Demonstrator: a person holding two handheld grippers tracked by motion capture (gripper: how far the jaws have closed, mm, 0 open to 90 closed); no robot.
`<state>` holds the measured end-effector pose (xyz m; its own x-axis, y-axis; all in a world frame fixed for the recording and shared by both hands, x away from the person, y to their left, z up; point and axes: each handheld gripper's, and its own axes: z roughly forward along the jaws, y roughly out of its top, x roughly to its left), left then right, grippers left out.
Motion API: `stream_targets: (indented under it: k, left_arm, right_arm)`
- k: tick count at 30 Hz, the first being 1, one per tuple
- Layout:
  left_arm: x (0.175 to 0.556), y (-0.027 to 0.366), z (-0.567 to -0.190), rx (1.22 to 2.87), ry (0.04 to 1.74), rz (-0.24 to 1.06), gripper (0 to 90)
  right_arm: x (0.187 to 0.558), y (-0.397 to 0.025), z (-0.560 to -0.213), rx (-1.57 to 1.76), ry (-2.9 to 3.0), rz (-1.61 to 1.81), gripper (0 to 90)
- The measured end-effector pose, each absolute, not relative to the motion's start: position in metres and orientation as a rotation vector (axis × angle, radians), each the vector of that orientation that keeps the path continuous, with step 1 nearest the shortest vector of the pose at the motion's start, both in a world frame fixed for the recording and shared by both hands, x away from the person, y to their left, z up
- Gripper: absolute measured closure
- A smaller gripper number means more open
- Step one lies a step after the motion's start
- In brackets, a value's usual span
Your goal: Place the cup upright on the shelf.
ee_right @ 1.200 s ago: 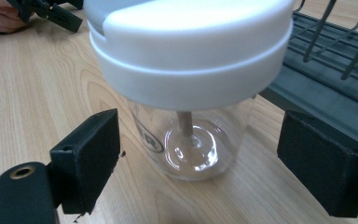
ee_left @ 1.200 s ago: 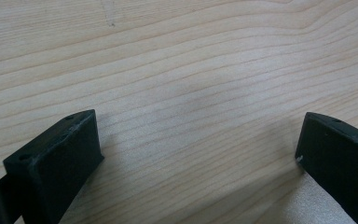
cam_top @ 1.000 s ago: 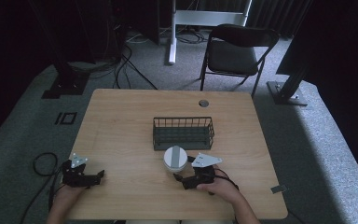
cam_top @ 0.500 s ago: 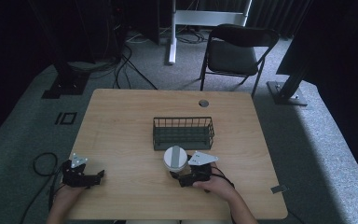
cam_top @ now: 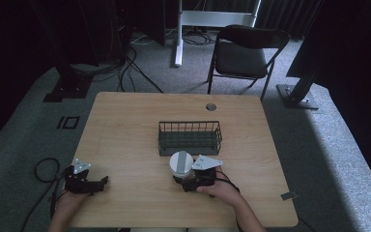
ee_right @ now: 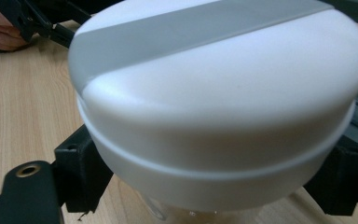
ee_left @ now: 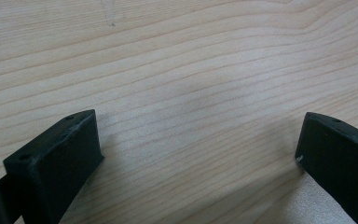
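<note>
My right claw sits low and just right of centre in the high view, on the pale wooden table, its two black jaws pinching a round white container with a grey band across its lid from either side. In the right gripper view that container looms in the middle, with a jaw pressed against each flank near its base. Directly above it in the high view, close but apart, stands a dark wire basket near the table's middle. My left claw lies at the lower left of the high view, near the table's edge, well apart from the container; in the left gripper view its jaws are spread wide over bare wood grain, holding nothing.
</note>
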<state>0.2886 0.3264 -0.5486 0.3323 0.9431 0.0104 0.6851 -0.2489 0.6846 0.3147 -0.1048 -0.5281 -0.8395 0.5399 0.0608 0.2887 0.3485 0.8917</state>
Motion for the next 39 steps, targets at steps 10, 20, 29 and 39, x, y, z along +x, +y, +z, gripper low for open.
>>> stream_targets:
  k: [10,20,29,39]
  left_arm:
    - [0.289,0.326,-0.549,2.02,1.423,0.576,0.2]
    - [0.289,0.326,-0.549,2.019,1.423,0.576,0.1]
    - [0.289,0.326,-0.549,2.02,1.423,0.576,0.1]
    - [0.289,0.326,-0.549,2.02,1.423,0.576,0.1]
  right_arm:
    - [0.314,-0.096,-0.527,0.731,2.385,1.498,16.5]
    - [0.313,-0.095,-0.524,0.728,2.389,1.492,18.2]
    - [0.313,-0.096,-0.521,0.759,2.38,1.507,18.2]
    - [0.315,-0.1,-0.511,0.778,2.347,1.528,18.2]
